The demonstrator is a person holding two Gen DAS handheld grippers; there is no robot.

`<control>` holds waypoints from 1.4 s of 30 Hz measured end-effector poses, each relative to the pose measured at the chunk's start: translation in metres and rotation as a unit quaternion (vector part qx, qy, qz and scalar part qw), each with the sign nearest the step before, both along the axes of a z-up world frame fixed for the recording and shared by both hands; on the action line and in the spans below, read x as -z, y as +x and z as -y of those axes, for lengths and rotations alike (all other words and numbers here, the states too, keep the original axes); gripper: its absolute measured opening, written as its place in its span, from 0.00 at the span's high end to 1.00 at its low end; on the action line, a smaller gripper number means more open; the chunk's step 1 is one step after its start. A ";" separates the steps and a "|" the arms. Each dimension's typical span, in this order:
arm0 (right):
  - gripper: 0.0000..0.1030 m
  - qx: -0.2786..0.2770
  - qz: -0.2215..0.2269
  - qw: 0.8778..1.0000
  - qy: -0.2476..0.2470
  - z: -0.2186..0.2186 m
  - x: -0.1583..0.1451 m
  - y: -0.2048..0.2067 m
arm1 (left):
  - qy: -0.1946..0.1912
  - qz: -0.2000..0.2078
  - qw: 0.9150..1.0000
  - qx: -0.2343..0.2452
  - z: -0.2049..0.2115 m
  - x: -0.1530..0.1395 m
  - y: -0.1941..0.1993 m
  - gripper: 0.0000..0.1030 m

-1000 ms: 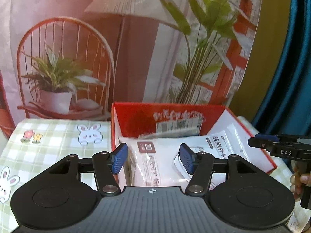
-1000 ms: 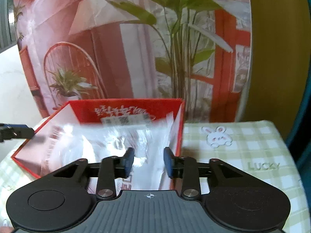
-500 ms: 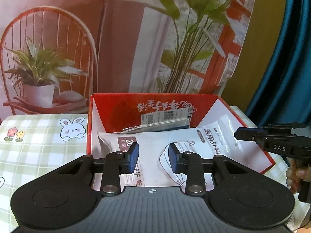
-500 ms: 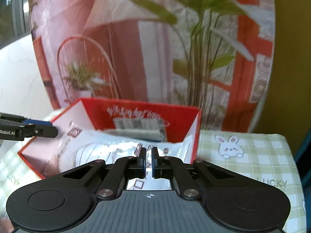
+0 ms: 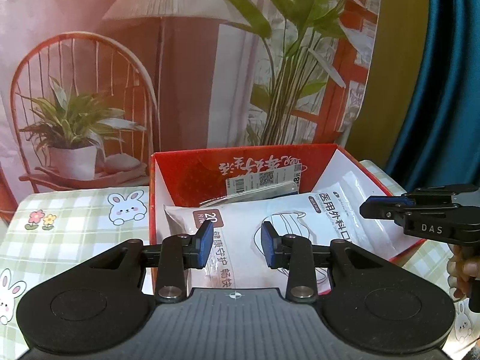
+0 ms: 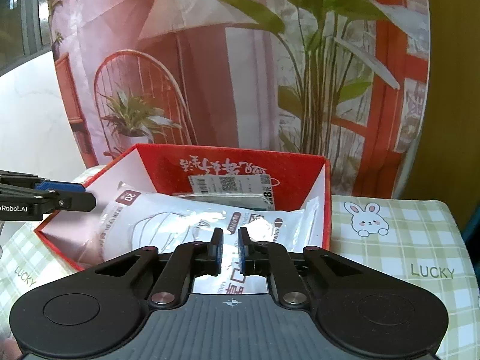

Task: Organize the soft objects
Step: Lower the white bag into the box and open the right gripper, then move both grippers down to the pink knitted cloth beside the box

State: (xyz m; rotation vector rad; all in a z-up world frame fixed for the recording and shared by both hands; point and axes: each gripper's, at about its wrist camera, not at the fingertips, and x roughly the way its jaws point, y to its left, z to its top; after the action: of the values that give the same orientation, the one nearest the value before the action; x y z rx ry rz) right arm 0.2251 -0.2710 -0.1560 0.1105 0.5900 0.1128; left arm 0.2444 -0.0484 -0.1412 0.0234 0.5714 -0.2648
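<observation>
Looking along my left gripper (image 5: 235, 247), I see its blue pads (image 5: 204, 244) standing partly apart with a clear gap; the white mask pack (image 5: 300, 225) shows through that gap, lower centre of the frame, but the pads do not press on it. The pack lies inside the red box (image 5: 195, 177), tilted, its right end leaning against the box's white right wall. Behind it, upper centre of the box, a second, clear packet (image 5: 264, 184) with a barcode label rests against the red back wall. The box stands on a green checked cloth (image 5: 78, 210) printed with rabbits.

At the right edge of the left view, my right gripper (image 5: 367, 208) appears in profile over the box's right rim, jaws brought together, a hand (image 5: 463, 270) below it on the handle. In the right view the right gripper (image 6: 231, 250) sits lower centre, its pads (image 6: 217, 249) nearly meeting with only a narrow slit left; the pack's glossy film (image 6: 180, 222) lies beyond and beneath them, and I see nothing pinched between them. My left gripper (image 6: 90, 199) enters at the left edge of that view, over the box's left rim. A printed backdrop (image 6: 210, 60) of chair, lamp and plants fills the upper half of both views.
</observation>
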 end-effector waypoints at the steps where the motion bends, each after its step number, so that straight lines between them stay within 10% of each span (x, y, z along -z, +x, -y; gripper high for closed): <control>1: 0.88 0.000 0.002 1.000 0.000 -0.001 -0.001 -0.003 | 0.001 0.002 1.000 -0.001 0.001 -0.001 -0.002 0.62; 13: 0.38 0.029 0.023 0.999 -0.010 -0.010 -0.010 -0.041 | 0.021 0.035 0.999 -0.019 0.006 -0.013 -0.048 0.03; 20: 0.03 0.043 0.033 0.998 -0.008 -0.016 -0.011 -0.068 | 0.039 0.023 0.998 -0.038 0.003 -0.012 -0.073 0.00; 42: 0.00 0.051 0.038 0.998 -0.011 -0.044 0.007 -0.153 | -0.019 0.005 0.998 -0.060 -0.018 0.024 -0.168 0.00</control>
State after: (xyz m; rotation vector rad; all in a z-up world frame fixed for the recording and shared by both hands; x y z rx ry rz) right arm 0.0725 -0.2270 -0.1626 0.1150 0.5088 0.0121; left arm 0.0764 -0.0301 -0.1652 -0.0464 0.5563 -0.1597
